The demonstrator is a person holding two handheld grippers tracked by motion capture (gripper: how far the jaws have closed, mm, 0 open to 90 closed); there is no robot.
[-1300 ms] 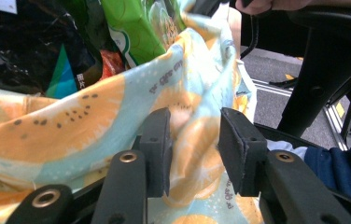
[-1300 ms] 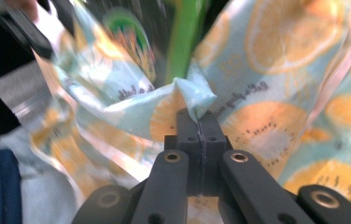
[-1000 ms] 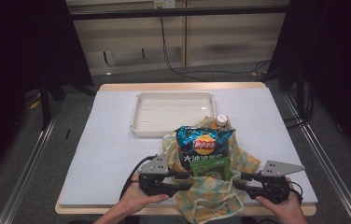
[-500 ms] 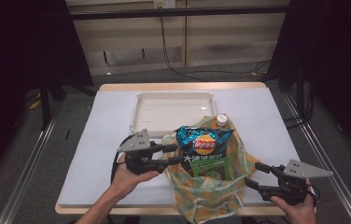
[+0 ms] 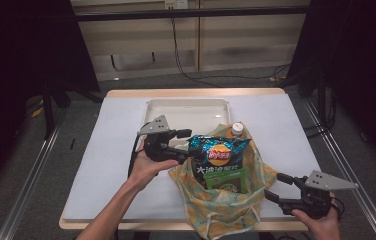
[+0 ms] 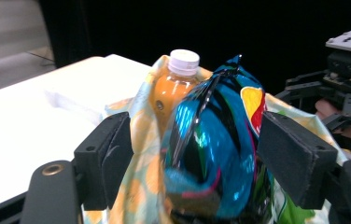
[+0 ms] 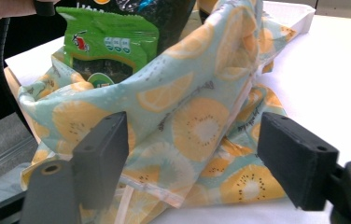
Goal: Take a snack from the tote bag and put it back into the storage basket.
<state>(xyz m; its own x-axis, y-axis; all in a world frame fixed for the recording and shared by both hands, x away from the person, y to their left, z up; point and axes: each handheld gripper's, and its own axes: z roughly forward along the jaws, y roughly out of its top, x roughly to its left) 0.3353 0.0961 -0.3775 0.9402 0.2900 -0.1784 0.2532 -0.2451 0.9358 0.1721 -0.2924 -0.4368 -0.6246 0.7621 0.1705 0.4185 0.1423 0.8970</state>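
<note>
A citrus-print cloth bag (image 5: 221,212) slumps at the table's front. In it stand a blue chip bag (image 5: 220,150), a green packet (image 5: 228,181) and a white-capped orange bottle (image 5: 237,129). My left gripper (image 5: 186,145) is at the bag's left side. Its jaws have just been opening, and the chip bag (image 6: 215,149) and a fold of cloth (image 6: 141,154) lie between them, unpressed. The bottle (image 6: 173,88) is behind. My right gripper (image 5: 275,187) is at the bag's right front. Its jaws have also just been opening, and they straddle the cloth (image 7: 197,121) loosely.
A white tray (image 5: 186,107) lies behind the bag, toward the table's far edge. White table surface (image 5: 111,150) spreads left of my left hand. The bag's lower hem hangs over the front edge. Dark floor and metal rails flank the table.
Both grippers let go of the cloth at the bag's front. The left one moved away and up to the chip bag's left side; the right one drew off to the right. The bag's mouth slumped.
</note>
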